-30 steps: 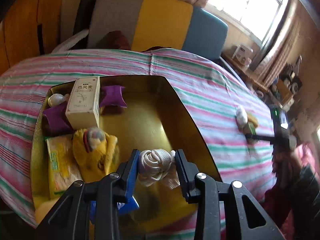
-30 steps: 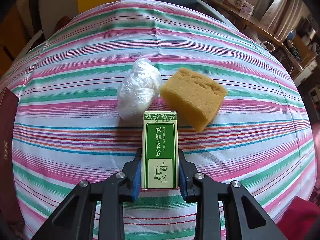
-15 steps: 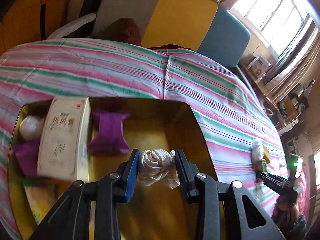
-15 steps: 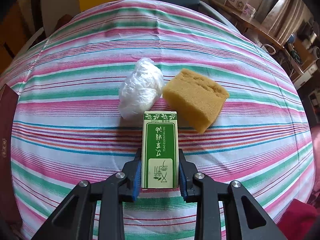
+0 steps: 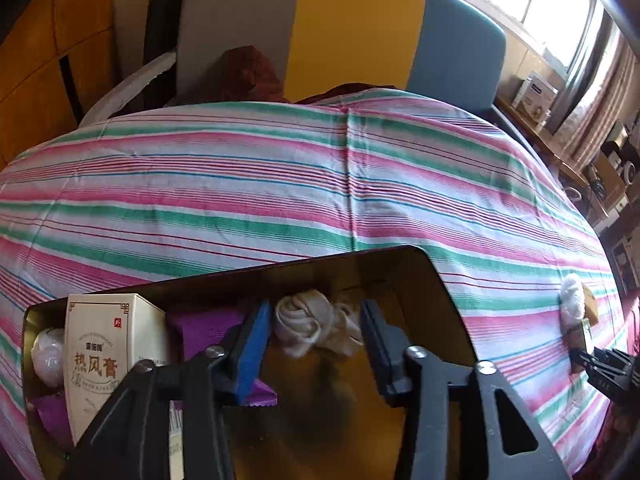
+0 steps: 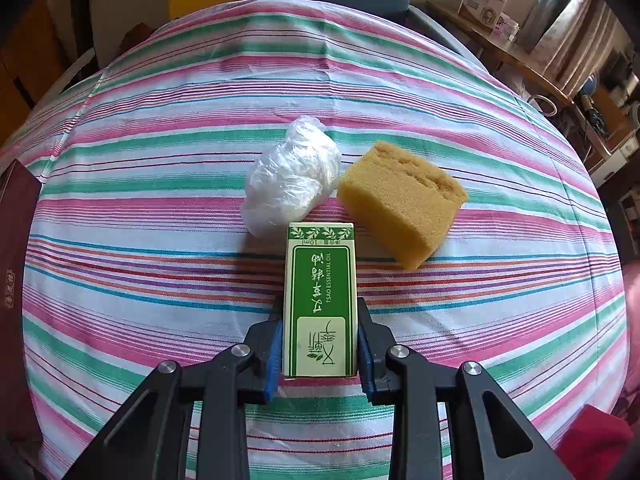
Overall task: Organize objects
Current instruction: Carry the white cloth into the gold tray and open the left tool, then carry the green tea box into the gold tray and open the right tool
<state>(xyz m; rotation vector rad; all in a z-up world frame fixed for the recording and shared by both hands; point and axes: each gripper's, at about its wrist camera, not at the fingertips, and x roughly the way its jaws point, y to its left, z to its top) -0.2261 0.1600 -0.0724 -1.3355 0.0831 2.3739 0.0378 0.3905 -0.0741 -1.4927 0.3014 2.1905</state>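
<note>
In the left wrist view my left gripper [image 5: 314, 312] hangs over the far end of a golden tin tray [image 5: 440, 280]. Its jaws are opening. A white rope bundle [image 5: 308, 326] lies between them inside the tray, with a gap at each pad. In the right wrist view my right gripper [image 6: 319, 320] is shut on a green essential-oil box [image 6: 320, 300] that rests on the striped tablecloth [image 6: 160, 220]. Just beyond the box lie a crumpled clear plastic bag [image 6: 292, 184] and a yellow sponge [image 6: 400, 208].
The tray also holds a cream carton [image 5: 104, 352], a purple piece [image 5: 208, 324] and a white ball [image 5: 46, 356] at its left. A dark red lid [image 6: 12, 240] lies at the table's left edge. Chairs and cluttered shelves ring the table.
My left gripper has travelled towards the tray's far end with the rope bundle. Its jaws have widened off the bundle. The right gripper and green box have not moved.
</note>
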